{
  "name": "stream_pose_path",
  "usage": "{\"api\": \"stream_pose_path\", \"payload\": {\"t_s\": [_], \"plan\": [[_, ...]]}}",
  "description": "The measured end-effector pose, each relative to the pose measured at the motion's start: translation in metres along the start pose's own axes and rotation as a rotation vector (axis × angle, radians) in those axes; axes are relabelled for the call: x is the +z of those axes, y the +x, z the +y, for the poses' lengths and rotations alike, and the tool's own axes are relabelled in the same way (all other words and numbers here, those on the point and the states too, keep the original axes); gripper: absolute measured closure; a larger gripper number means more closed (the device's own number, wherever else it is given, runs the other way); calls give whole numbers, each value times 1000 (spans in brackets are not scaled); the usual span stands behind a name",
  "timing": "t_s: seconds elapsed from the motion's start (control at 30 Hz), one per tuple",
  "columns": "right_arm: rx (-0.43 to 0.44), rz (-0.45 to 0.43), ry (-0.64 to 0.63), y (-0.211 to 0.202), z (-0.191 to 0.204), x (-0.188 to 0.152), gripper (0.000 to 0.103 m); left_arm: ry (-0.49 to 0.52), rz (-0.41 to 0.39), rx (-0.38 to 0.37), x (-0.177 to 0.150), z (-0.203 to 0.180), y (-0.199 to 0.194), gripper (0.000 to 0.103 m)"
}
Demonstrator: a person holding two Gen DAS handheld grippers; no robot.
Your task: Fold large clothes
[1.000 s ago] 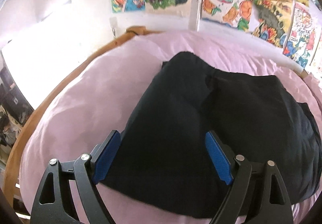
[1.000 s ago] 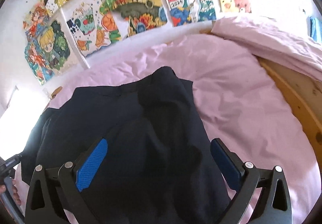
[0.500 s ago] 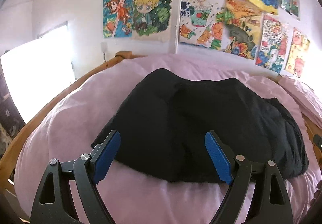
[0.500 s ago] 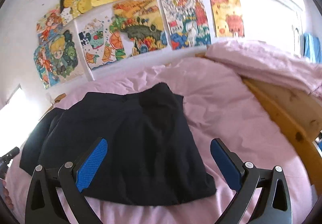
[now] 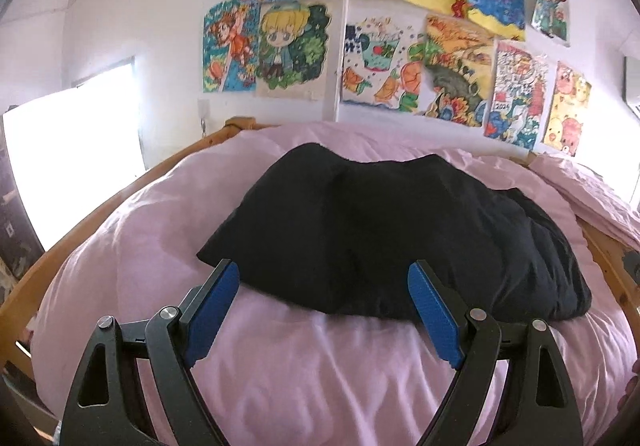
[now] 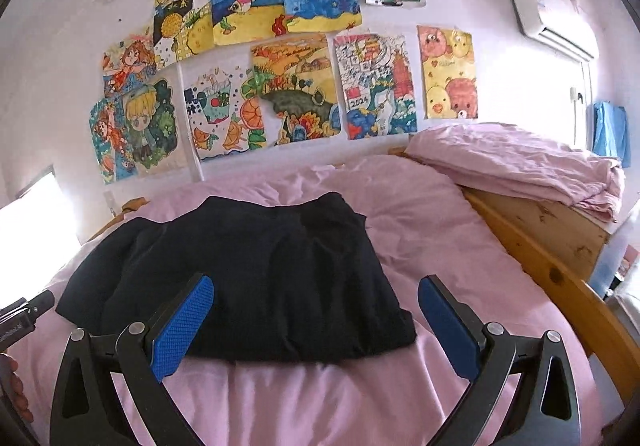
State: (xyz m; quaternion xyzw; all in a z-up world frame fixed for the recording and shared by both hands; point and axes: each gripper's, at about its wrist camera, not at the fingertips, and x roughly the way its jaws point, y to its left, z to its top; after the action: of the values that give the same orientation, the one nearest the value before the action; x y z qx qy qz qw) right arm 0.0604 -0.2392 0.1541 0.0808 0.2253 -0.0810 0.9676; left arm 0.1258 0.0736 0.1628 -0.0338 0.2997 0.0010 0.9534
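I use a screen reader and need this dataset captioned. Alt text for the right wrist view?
A folded black garment lies on a pink bed, framed by the right gripper with its blue-padded fingers open and empty. Colourful drawings cover the white wall behind.

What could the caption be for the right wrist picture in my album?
Open right gripper hovers above a folded black garment on a pink bed, drawings covering the wall.

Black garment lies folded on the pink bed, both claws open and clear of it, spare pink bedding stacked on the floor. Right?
Not quite. The spare bedding sits on the wooden headboard ledge, as the right wrist view shows. The rest holds: garment folded on the bed, both claws open.
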Motion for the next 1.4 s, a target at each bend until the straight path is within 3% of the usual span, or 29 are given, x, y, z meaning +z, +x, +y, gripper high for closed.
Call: {"api": "stream_pose_path", "payload": {"t_s": [0.4, 0.73, 0.97, 1.4], "plan": [[-53, -57, 61, -41, 1, -32, 0, 56, -122, -44, -14, -11, -42, 20], [36, -40, -10, -67, 33, -45, 0, 106, -160, -32, -33, -5, -62, 20], [72, -45, -71, -85, 54, -56, 0, 122, -163, -25, -54, -1, -79, 20], [70, -32, -49, -86, 49, -65, 0, 127, -136, 16, -69, 5, -76, 20]]}}
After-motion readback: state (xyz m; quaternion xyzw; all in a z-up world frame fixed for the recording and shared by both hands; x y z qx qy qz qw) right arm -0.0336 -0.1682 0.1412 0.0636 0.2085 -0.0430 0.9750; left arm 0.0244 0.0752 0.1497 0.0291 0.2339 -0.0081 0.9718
